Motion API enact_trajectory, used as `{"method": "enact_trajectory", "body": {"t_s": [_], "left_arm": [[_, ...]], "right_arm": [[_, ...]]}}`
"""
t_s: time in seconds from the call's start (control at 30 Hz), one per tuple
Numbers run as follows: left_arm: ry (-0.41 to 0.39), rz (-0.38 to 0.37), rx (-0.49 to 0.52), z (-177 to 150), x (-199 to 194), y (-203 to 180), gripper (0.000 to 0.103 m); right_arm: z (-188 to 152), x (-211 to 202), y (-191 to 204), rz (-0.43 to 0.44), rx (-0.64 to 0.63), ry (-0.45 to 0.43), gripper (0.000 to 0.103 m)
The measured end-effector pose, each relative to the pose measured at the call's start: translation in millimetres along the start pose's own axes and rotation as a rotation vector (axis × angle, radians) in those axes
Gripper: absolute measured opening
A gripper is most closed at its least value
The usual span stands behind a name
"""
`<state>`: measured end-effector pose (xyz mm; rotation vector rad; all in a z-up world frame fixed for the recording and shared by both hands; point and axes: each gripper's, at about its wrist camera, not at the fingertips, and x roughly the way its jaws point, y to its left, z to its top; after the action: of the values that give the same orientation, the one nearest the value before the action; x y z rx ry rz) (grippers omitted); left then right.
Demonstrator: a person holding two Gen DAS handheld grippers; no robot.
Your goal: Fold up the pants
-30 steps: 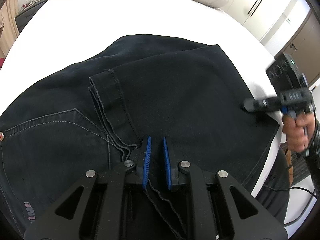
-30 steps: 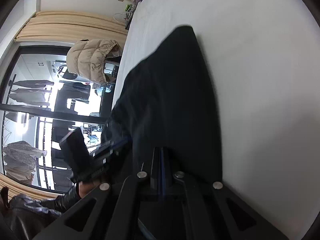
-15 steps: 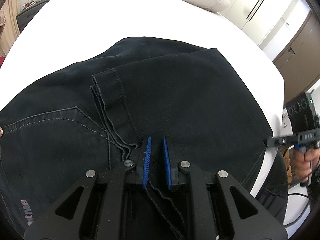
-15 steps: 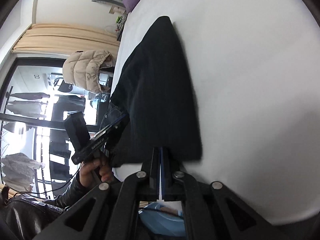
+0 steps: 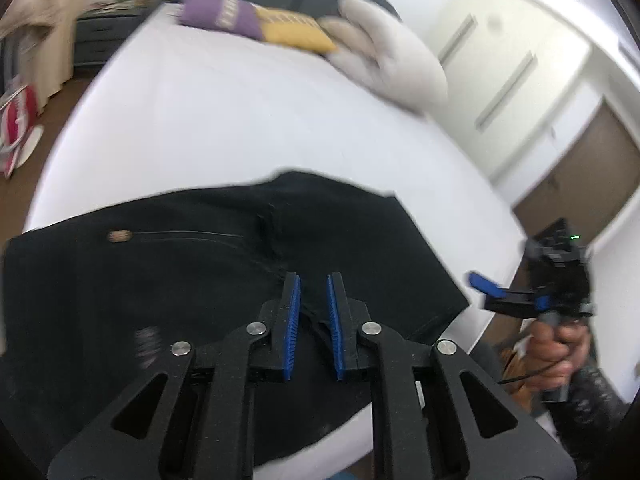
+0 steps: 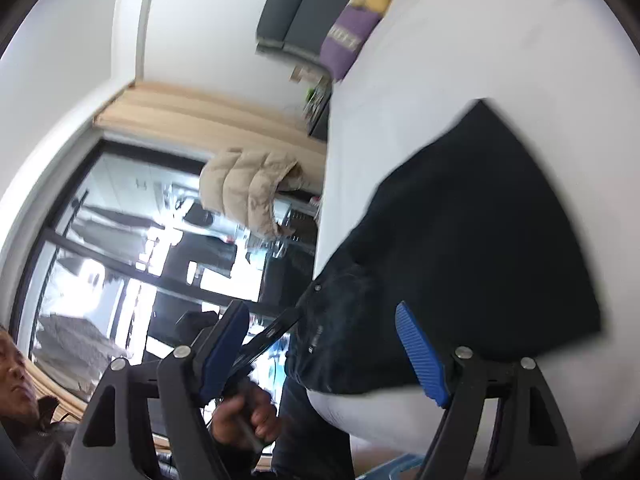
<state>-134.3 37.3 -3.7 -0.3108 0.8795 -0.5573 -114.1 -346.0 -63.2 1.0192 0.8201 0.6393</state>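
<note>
The black pants (image 5: 208, 264) lie folded flat on the white bed (image 5: 240, 120), near its front edge. My left gripper (image 5: 313, 284) hovers above the pants with its blue pads a small gap apart and nothing between them. My right gripper (image 6: 322, 322) is wide open and empty, off the bed's edge beside the pants (image 6: 460, 248). It also shows at the right of the left wrist view (image 5: 486, 286), held in a hand.
A purple pillow (image 5: 220, 20), a yellow pillow (image 5: 292, 34) and a pale cushion (image 5: 392, 68) lie at the head of the bed. White wardrobe doors (image 5: 504, 76) stand at the right. A beige jacket (image 6: 248, 188) hangs by the window.
My left gripper has lifted up and away from the pants, and the view has pulled back. My right gripper has gone from shut to wide open and moved off the bed edge.
</note>
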Motion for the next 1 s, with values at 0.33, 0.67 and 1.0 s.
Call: {"method": "enact_trajectory", "body": {"t_s": [0.33, 0.67, 1.0], "left_arm": [[-0.226, -0.010, -0.575, -67.8, -126.3, 126.0, 0.088], [-0.255, 0.068, -0.854, -116.9, -168.2, 185.6, 0.088], [-0.237, -0.111, -1.110, -177.9, -131.4, 220.7, 0.088]], "right_arm": [[20.0, 140.6, -0.7, 0.000, 0.011, 0.252, 0.066], [15.0, 126.7, -43.6, -0.162, 0.109, 0.257, 0.052], [13.1, 133.2, -20.5, 0.002, 0.093, 0.222, 0.069]]}}
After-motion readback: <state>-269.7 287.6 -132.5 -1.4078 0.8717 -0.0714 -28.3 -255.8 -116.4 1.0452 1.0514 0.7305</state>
